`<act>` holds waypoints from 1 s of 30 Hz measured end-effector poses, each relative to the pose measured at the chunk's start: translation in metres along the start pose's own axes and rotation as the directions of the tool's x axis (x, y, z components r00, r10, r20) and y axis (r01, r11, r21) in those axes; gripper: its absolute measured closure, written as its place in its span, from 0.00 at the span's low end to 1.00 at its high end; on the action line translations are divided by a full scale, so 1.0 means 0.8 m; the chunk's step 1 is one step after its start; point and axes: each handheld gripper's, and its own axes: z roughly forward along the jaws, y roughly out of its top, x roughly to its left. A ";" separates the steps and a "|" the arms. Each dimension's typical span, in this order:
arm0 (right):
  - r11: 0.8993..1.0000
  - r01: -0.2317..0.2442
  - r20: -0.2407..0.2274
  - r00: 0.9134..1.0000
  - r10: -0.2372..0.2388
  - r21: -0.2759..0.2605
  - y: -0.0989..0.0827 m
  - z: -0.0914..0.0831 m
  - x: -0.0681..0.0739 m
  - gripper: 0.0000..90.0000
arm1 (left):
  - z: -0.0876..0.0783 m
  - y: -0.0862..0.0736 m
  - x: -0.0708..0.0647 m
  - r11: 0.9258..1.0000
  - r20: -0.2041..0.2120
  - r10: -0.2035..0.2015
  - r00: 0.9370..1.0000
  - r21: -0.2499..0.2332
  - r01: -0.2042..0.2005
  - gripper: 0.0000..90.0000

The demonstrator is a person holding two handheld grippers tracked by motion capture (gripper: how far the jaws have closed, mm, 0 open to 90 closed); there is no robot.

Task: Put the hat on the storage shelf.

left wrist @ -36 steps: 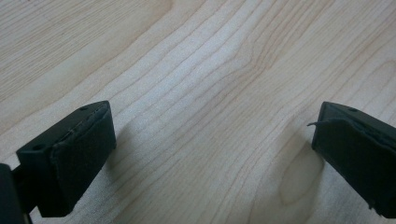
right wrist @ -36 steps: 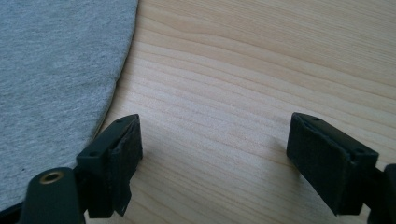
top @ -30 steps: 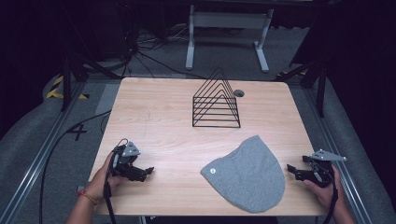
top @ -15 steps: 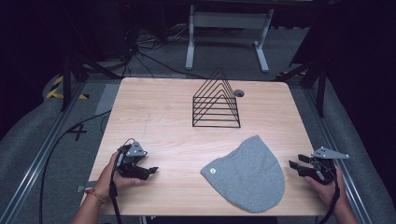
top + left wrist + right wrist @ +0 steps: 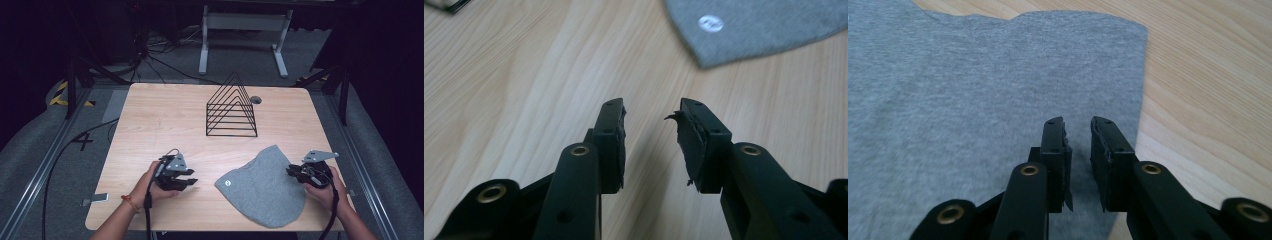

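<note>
A grey knitted cap (image 5: pixel 262 187) with a small white round logo (image 5: pixel 227 183) lies flat on the wooden table (image 5: pixel 160 115) at the front right. My right gripper (image 5: pixel 291 171) sits at the cap's right edge, pointing left. In the right gripper view its jaws hover just over the grey cap (image 5: pixel 973 100), slightly apart, with nothing between them (image 5: pixel 1078 131). My left gripper (image 5: pixel 191 181) rests on bare wood left of the cap, pointing right at it. Its jaws (image 5: pixel 651 127) stand open and empty, with the cap (image 5: pixel 774 25) a short way ahead.
A black triangular wire rack (image 5: pixel 231 107) stands at the back middle of the table, with a small round hole (image 5: pixel 256 99) beside it. A white metal stand (image 5: pixel 240 30) and cables lie on the floor behind. Table edges run close to both hands.
My left gripper has slid right across the wood toward the cap. My right gripper has moved left, from off the table's edge to the cap's right edge.
</note>
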 end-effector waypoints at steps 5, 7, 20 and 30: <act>1.000 -0.008 -0.008 1.000 0.008 0.025 0.011 0.024 0.001 0.85 | 0.035 0.032 -0.017 0.997 0.019 0.081 0.997 0.013 -0.081 0.69; 1.000 -0.004 -0.011 1.000 0.005 0.029 0.013 0.030 0.003 0.85 | 0.046 0.039 -0.021 0.995 0.026 0.095 0.995 0.021 -0.095 0.70; 0.999 0.033 -0.017 0.999 -0.033 0.030 0.045 0.059 0.013 0.86 | 0.057 0.044 -0.038 0.992 0.080 0.111 0.991 0.053 -0.116 0.75; 0.993 0.110 -0.040 0.993 -0.108 0.050 0.094 0.099 0.035 0.86 | 0.042 0.033 -0.067 0.987 0.115 0.126 0.985 0.087 -0.137 0.76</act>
